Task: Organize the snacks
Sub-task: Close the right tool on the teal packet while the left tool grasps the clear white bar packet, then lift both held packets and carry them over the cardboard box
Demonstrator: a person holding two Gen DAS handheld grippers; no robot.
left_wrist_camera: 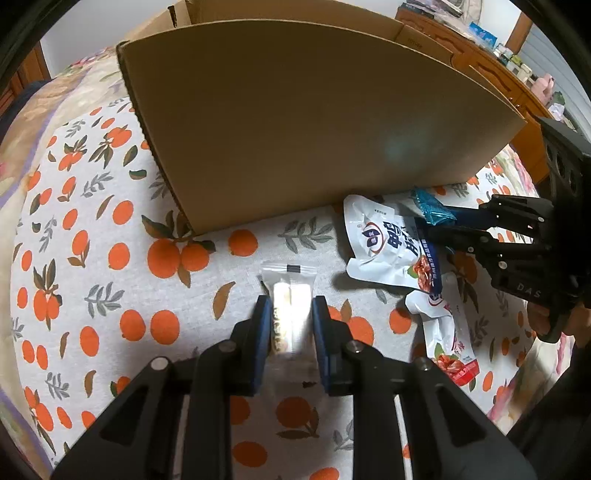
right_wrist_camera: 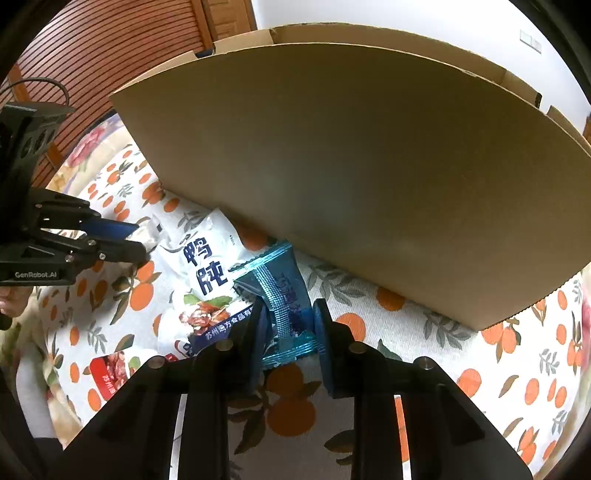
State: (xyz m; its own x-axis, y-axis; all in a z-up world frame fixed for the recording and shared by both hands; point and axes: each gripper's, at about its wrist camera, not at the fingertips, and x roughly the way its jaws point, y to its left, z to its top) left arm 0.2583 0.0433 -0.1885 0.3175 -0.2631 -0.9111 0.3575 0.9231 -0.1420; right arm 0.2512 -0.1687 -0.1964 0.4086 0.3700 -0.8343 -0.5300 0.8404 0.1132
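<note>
Matt brown cardboard is forming the box (left_wrist_camera: pixel 295 122), glossy plastic film is wrapping the snacks (right_wrist_camera: pixel 280 295), and printed cloth (left_wrist_camera: pixel 92 240) is lying smooth underneath.

**The room around you**

You work over a cloth (left_wrist_camera: pixel 92 229) printed with oranges and leaves. Behind stands a carved wooden cabinet (left_wrist_camera: pixel 491 70) with clutter on top, a slatted wooden door (right_wrist_camera: pixel 110 48) and a white wall (right_wrist_camera: pixel 406 14).

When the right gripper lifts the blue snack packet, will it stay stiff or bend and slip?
The blue packet is thin crinkled foil, so it will probably flop beyond the right gripper pads. Its glossy surface may slip. It looks light and lies partly on the white pouch, which might shift.
</note>
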